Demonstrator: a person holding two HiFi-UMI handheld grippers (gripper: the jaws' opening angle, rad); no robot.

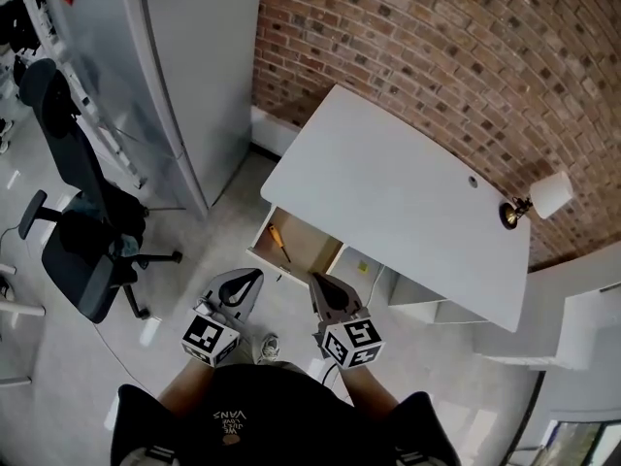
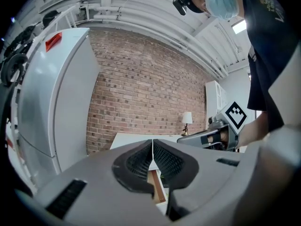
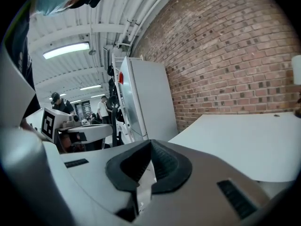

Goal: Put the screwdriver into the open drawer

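Observation:
An orange-handled screwdriver lies inside the open drawer under the left end of the white desk. My left gripper hovers just in front of the drawer, jaws shut with nothing between them. My right gripper is beside it to the right, also shut and empty, its tips near the drawer's right front corner. In the left gripper view the closed pads frame a strip of the drawer's wooden bottom, and the right gripper shows at the right. The right gripper view shows the desk top beyond its closed jaws.
A black office chair stands on the floor to the left. A tall grey cabinet stands by the brick wall left of the desk. A small lamp sits at the desk's far right. People stand far off.

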